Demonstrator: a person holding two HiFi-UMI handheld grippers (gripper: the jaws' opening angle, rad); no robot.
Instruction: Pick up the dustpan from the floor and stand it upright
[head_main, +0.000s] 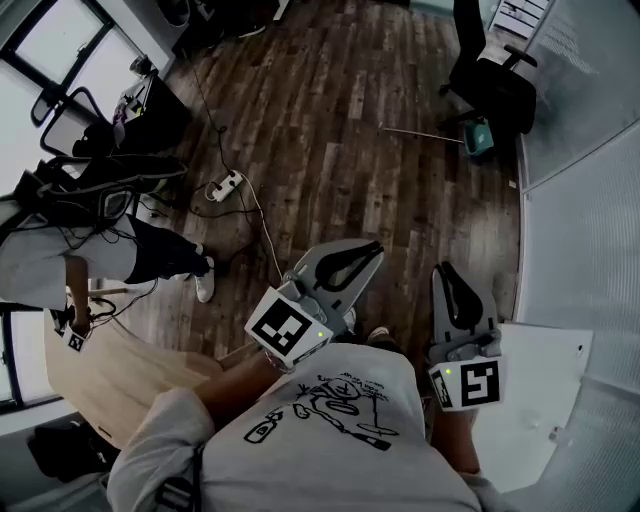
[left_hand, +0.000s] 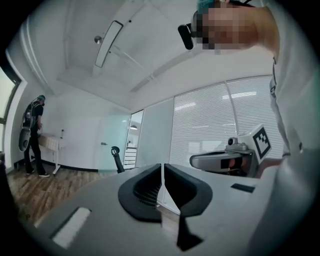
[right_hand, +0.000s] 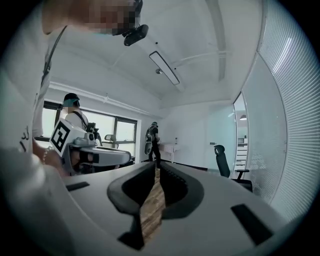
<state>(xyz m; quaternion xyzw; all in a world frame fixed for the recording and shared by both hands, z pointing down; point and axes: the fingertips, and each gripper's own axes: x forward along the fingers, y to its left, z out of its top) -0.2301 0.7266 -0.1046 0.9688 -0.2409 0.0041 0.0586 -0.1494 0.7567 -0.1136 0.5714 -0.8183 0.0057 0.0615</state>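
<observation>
Head view first: the dustpan (head_main: 478, 136) is way over at the far end of the wood floor (head_main: 330, 120), lying down, teal pan end just beside the black chair (head_main: 495, 75) and its thin stick handle pointing off to the left. It's too small to say if anything's in the pan. Both tools are well apart from it, held up close to the person's chest. The left gripper (head_main: 372, 247) and the right gripper (head_main: 445, 270) both point out over the floor, and neither has anything in it. A white power strip (head_main: 225, 185) with a cable sits on the floor to the left, another person (head_main: 110, 255) stands at the left edge, and there's a light wood table (head_main: 110, 370) below them.

Left gripper view: the left gripper (left_hand: 162, 167) has its jaws pressed together with nothing pinched, pointing roughly level across the room. The right gripper (left_hand: 230, 160) shows off to the right with a glass wall (left_hand: 215, 125) with blinds behind it. The chair (left_hand: 116, 157) is small in the distance and the person (left_hand: 32, 135) stands far left. No dustpan shows here.

Right gripper view: the right gripper (right_hand: 155, 167) is closed up too, the pads meeting at the tips, with just a thin sliver of floor showing lower down and nothing between them. The left gripper (right_hand: 95, 155) is at the left, a person (right_hand: 152, 140) stands straight ahead by the windows, and the chair (right_hand: 222, 160) is on the right. The dustpan isn't in this one either.
</observation>
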